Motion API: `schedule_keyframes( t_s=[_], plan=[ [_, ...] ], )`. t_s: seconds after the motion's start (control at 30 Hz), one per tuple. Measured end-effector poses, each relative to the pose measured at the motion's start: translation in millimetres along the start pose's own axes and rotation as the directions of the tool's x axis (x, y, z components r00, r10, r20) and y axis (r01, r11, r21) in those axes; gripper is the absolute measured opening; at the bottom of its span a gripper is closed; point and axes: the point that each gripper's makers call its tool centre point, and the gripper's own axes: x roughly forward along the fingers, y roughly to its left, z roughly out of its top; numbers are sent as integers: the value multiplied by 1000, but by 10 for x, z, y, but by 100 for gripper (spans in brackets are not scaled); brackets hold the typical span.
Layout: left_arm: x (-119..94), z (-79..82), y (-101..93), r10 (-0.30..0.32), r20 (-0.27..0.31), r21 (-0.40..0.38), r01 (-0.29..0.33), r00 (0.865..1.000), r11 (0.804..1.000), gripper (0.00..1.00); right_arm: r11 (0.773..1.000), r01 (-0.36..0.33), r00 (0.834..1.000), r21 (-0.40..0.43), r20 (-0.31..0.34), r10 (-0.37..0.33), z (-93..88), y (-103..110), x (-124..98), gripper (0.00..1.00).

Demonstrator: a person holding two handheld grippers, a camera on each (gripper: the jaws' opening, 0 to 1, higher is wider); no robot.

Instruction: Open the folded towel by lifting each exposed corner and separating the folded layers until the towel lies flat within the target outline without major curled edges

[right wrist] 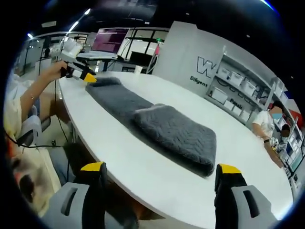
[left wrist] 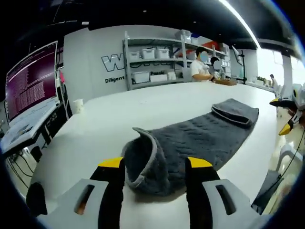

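1. Left gripper view: the left claw point(left wrist: 155, 174) stands spread around the curled near end of the grey towel point(left wrist: 190, 138), which lies along the white surface point(left wrist: 105, 124). Better to pinch only the top layer and draw it outward.
2. Right gripper view: the right claw point(right wrist: 159, 174) hangs wide open, short of the towel's folded end point(right wrist: 178, 133). It should catch the upper corner alone.
3. Storage bins point(left wrist: 147, 53) sit on shelves beyond the towel; contents unclear.

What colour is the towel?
Dark grey towel, with a wavy quilted pattern; clearest in the right gripper view.
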Motion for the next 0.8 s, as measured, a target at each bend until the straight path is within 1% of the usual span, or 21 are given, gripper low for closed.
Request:
schedule_keyframes(
  t_s=[0.07, 0.1, 0.13, 0.17, 0.23, 0.27, 0.33, 0.4, 0.5, 0.57, 0.67, 0.8],
  plan=[
    [46, 34, -16, -20, 6, 1, 20, 1000, 1000, 36, 1000, -1, 1000, 1, 1, 1, 0, -1, 2, 94],
    [57, 50, -30, -29, 14, 2, 29, 999, 1000, 30, 1000, 0, 1000, 1, 0, 0, -3, -3, 1, 94],
    [68, 57, -33, -31, 18, 9, 31, 999, 999, 20, 1000, 1, 1000, 1, -1, -1, -7, -7, 1, 94],
    [86, 57, -24, -23, 18, 27, 22, 1000, 999, 16, 1000, 1, 1000, 2, -1, -1, -13, -10, 0, 94],
    [98, 16, 1, -2, -7, 55, 2, 1000, 998, 15, 1000, 0, 1000, 4, -2, 0, -22, -13, 0, 94],
    [110, -16, 2, 3, -21, 65, -2, 1000, 998, 12, 1000, 1, 1000, 6, -4, -1, -36, -18, 1, 94],
    [112, -35, -7, -10, -17, 63, 11, 1000, 998, 4, 1000, 2, 1000, 7, -7, -2, -49, -23, 2, 94],
    [101, -41, -10, -19, -10, 52, 19, 1000, 998, 3, 1000, 1, 1000, 9, -7, -1, -55, -23, 4, 94],
    [80, -53, 13, -15, -11, 52, 15, 1000, 999, 2, 1000, 0, 1000, 7, -9, 0, -56, -16, 11, 94],
    [54, -55, 61, -3, -9, 46, 3, 1000, 999, 2, 1000, -2, 1000, 5, -9, 2, -51, -6, 16, 94],
    [22, -81, 124, 15, -20, 39, -14, 1000, 999, 2, 1000, -5, 1000, 1, -9, 5, -38, 7, 22, 94],
    [-9, -183, 218, 34, -56, 9, -33, 998, 999, 2, 1000, -8, 1000, -2, -7, 8, -18, 20, 30, 94]
  ],
)
